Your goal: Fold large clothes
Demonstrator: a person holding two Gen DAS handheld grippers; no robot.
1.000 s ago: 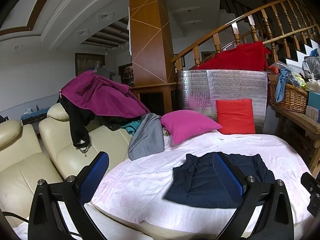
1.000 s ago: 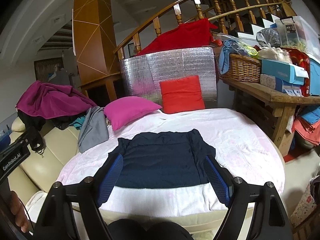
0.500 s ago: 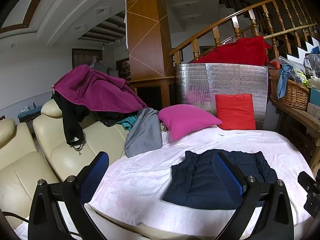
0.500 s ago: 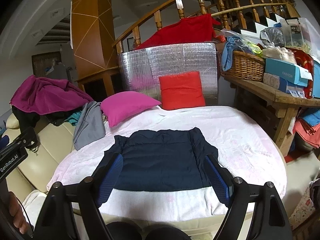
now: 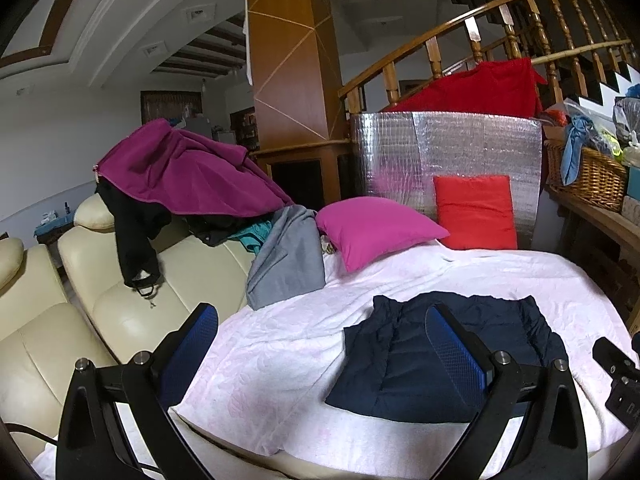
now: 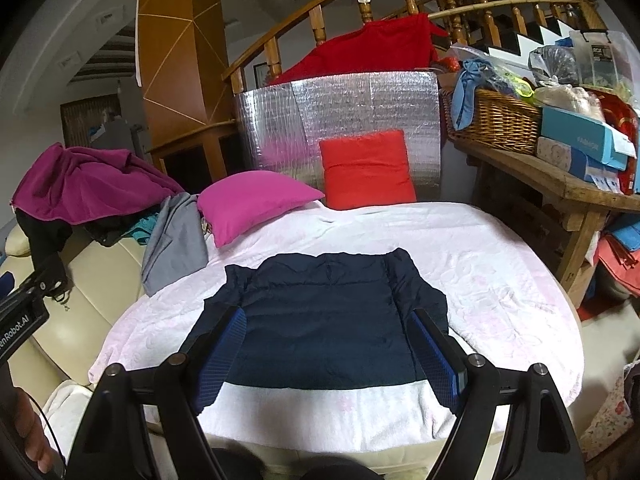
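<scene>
Cameras risen slightly, puffy navy jacket point(image 6: 326, 320) flat

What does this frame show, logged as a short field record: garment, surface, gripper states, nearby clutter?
garment: navy jacket, lying flat, sleeves folded inward, not gripped
surface: pale pink bedspread under the jacket
left gripper: jaws open, empty, above the bedspread at the jacket's left side
right gripper: jaws open, empty, above the jacket's near hem
pillows: magenta pillow and red cushion at the far edge
other clothes: grey garment and purple garment on the cream sofa
side bench: wicker basket
</scene>
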